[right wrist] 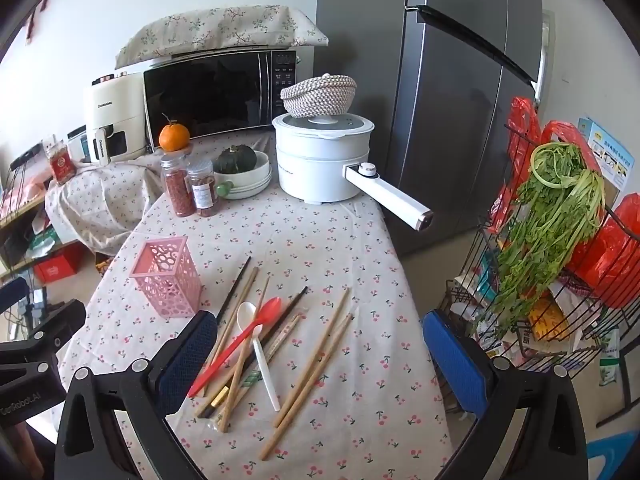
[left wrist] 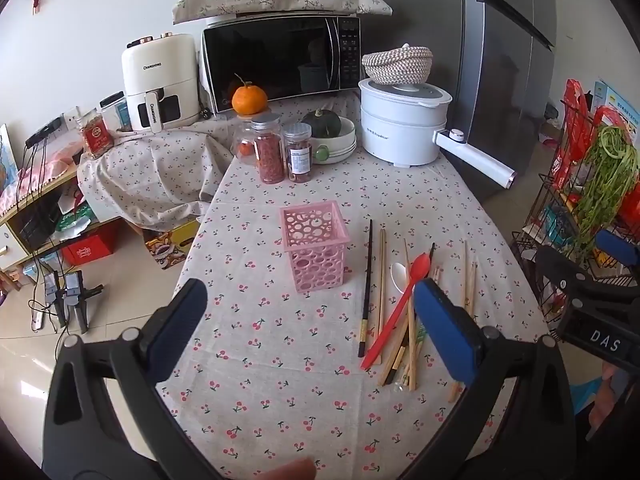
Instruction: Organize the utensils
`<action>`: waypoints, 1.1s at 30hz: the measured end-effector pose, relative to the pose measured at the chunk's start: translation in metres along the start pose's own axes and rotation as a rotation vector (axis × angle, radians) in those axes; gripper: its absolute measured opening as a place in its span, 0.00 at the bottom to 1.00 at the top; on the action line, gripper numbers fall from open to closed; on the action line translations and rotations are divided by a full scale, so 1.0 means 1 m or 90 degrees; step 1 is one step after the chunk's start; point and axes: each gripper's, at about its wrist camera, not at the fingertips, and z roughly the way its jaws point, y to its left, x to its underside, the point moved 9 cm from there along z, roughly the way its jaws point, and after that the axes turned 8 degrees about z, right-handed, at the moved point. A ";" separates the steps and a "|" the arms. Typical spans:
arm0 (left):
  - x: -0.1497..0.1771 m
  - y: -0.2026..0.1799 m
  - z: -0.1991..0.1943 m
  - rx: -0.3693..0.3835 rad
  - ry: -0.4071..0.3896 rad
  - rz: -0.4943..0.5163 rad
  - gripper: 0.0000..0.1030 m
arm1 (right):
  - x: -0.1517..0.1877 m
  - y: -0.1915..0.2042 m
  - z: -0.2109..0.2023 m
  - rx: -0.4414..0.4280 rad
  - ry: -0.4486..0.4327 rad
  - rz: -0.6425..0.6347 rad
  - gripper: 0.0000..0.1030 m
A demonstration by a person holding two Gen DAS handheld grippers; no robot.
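Both hand-held grippers, left (left wrist: pixel 308 332) and right (right wrist: pixel 320 356), hovered agape, seemingly choosing among utensils (right wrist: pixel 256 344) strewn beside the empty pink holder (right wrist: pixel 168 276).

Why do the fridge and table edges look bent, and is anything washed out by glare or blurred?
Left wrist view: fisheye bends the fridge and darkens the corners; the pink basket is sharp, the floor shows glare. Right wrist view: same curving; the chopsticks look crisp under soft, even light.
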 end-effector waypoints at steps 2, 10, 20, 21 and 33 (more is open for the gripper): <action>0.000 -0.001 0.000 0.002 -0.001 0.000 1.00 | 0.000 -0.001 -0.001 0.001 -0.003 0.001 1.00; -0.001 -0.006 -0.001 0.015 -0.002 -0.001 1.00 | -0.004 -0.003 -0.006 0.002 -0.013 0.006 1.00; 0.000 -0.017 0.002 0.051 0.003 -0.004 1.00 | -0.005 -0.009 -0.010 0.012 -0.022 0.014 1.00; 0.000 -0.018 0.002 0.054 0.004 -0.004 1.00 | -0.005 -0.010 -0.010 0.014 -0.022 0.015 1.00; -0.002 -0.030 0.005 0.078 -0.002 0.000 1.00 | -0.007 -0.021 -0.015 0.033 -0.033 0.026 1.00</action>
